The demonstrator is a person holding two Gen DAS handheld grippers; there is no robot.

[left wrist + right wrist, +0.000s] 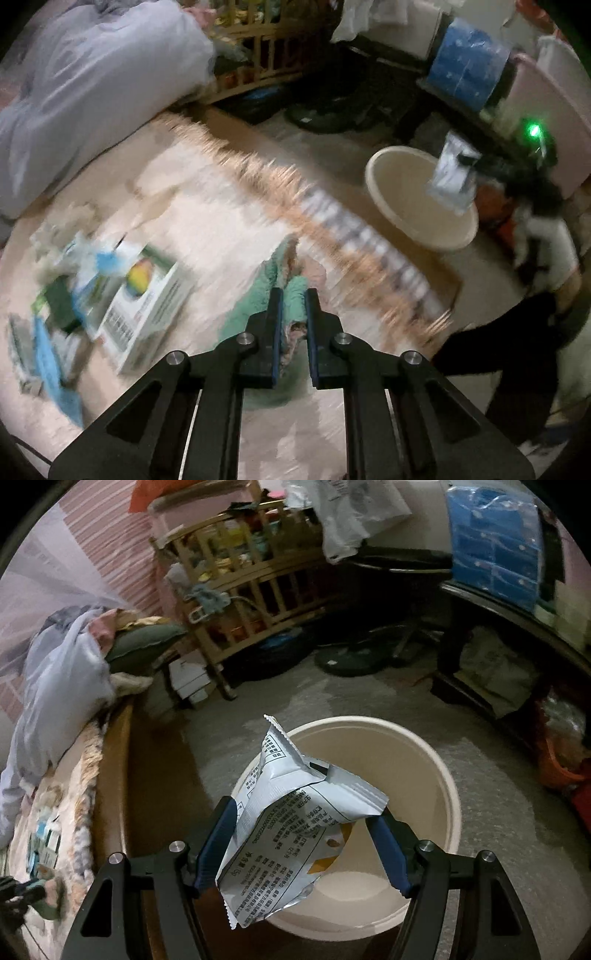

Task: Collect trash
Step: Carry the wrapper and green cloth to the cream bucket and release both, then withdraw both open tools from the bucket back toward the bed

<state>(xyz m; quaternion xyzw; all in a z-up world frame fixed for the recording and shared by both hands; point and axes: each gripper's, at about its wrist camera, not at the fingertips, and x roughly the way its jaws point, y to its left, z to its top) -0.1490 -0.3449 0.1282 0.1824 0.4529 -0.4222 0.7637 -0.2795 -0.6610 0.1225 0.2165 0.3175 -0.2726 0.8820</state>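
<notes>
**Snack bag held over the bin**

The silver snack bag [291, 834] hangs clamped between the right gripper's [303, 845] blue pads, above the open cream bin [439, 771] on the floor beside the bed's edge. The left gripper [293, 295], jaws nearly together, pinches a green wrapper [255, 306] on the bed [207, 221]. A white box [147, 306] lies near the bed's left edge.

right gripper [301, 843]: jaws closed on a wide silver snack wrapper [284, 830], printed text facing the camera
wrapper position: held over the near rim of a cream bucket [448, 794]
bucket: stands on the grey floor [498, 812], inside looks bare
left edge: bed [74, 775] with patterned cover, small packets lying on it
background: wooden crib [251, 602] stuffed with clutter; blue package [495, 542] on a dark table [517, 609]
</notes>
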